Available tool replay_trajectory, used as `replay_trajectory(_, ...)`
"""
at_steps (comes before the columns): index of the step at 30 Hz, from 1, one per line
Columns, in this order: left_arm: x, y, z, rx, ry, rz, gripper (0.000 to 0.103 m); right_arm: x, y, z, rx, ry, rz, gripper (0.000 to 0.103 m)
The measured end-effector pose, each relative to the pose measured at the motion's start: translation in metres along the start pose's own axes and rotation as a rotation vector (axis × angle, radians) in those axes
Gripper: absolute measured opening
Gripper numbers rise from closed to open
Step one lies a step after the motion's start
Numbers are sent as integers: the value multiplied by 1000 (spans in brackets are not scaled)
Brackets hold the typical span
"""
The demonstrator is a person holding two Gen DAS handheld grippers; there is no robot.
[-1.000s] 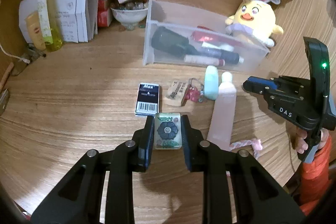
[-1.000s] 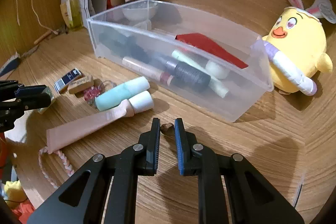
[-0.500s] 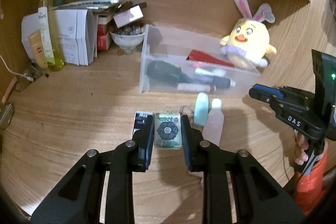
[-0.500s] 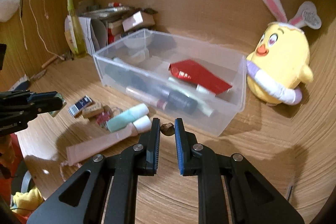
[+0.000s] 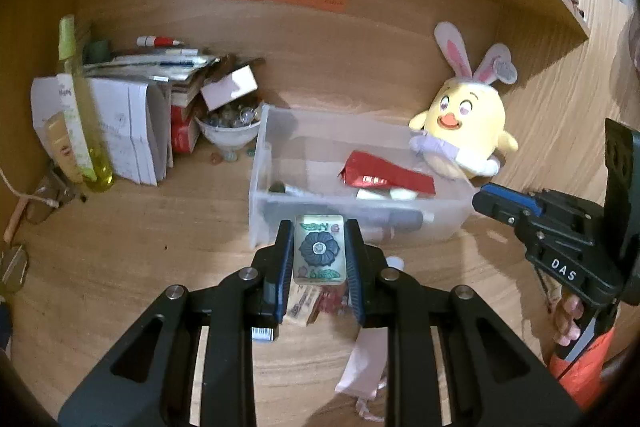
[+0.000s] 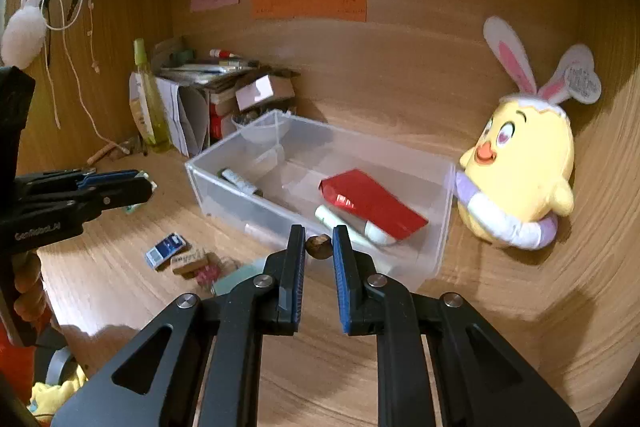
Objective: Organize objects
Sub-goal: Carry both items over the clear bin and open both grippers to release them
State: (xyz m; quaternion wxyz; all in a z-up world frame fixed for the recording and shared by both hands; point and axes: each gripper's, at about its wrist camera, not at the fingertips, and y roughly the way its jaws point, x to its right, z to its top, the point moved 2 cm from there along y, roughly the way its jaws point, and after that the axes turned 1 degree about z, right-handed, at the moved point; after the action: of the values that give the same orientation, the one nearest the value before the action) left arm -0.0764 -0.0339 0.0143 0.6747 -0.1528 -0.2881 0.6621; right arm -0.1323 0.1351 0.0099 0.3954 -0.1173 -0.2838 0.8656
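Observation:
My left gripper (image 5: 319, 247) is shut on a mahjong tile (image 5: 319, 249) with a dark flower, held above the desk in front of the clear plastic bin (image 5: 260, 195). My right gripper (image 6: 318, 247) is shut on a small brown nut-like bead (image 6: 318, 246), held above the bin's near wall (image 6: 256, 215). The bin holds a red packet (image 6: 372, 201), a white tube and dark bottles. On the desk lie a blue-black card (image 6: 165, 249), a wooden stamp (image 6: 188, 261), a red charm (image 6: 208, 273) and a teal tube (image 6: 236, 277).
A yellow bunny-eared plush (image 6: 520, 163) leans at the bin's right end. At back left stand a yellow-green bottle (image 5: 82, 123), papers, small boxes and a white bowl of marbles (image 5: 230, 129). Coloured notes hang on the wooden back wall. A pink tube (image 5: 362, 367) lies below my left gripper.
Both grippers have risen and pulled back with their objects; the bin and desk items now look lower and farther, and the back wall with its notes has come into view.

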Motion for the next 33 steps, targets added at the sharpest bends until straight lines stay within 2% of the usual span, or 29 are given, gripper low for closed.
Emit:
replay_trajectory(9, 5, 0, 30, 49, 7, 5, 24, 6, 0, 22, 40, -12, -23, 13)
replay_trajectory(18, 12, 13, 51, 60, 22, 12, 24, 16, 3, 46, 72, -24, -56, 13)
replay_trajectory(24, 12, 31, 60, 41, 17, 6, 24, 30, 25, 43, 26, 15, -56, 13)
replay_trajectory(33, 13, 73, 61, -37, -6, -24, 24, 45, 55, 32, -54, 60, -44, 13)
